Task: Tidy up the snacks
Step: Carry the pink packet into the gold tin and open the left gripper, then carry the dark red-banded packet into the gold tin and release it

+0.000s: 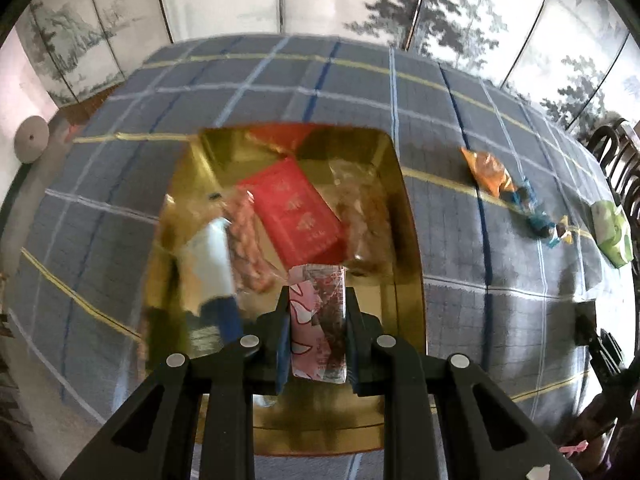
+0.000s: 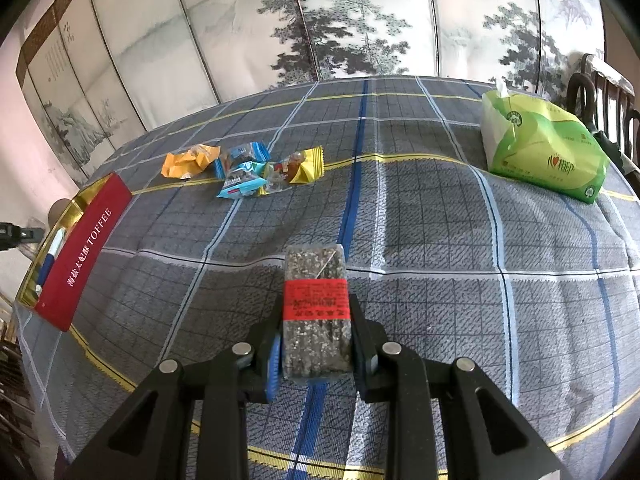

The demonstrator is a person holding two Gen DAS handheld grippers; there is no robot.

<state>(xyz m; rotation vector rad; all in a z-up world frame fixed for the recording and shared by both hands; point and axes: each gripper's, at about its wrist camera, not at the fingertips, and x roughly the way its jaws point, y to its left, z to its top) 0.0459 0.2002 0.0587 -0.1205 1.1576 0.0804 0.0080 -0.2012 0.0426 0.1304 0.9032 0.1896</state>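
My left gripper (image 1: 318, 316) is shut on a pink and white snack packet (image 1: 316, 320) and holds it over the near part of a gold tin (image 1: 408, 240). In the tin lie a red packet (image 1: 298, 210) and clear bags of brownish snacks (image 1: 248, 240). My right gripper (image 2: 316, 320) is shut on a dark sesame bar with a red band (image 2: 316, 304), above the plaid tablecloth. Several loose wrapped candies (image 2: 244, 170) lie on the cloth beyond it; they also show in the left wrist view (image 1: 516, 192). The tin's red side reads TOFFEE (image 2: 86, 248) at the left.
A green tissue pack (image 2: 544, 148) sits at the far right of the table; it also shows in the left wrist view (image 1: 612, 232). A painted folding screen (image 2: 340, 20) stands behind the table. A dark wooden chair (image 2: 608, 96) is at the right edge.
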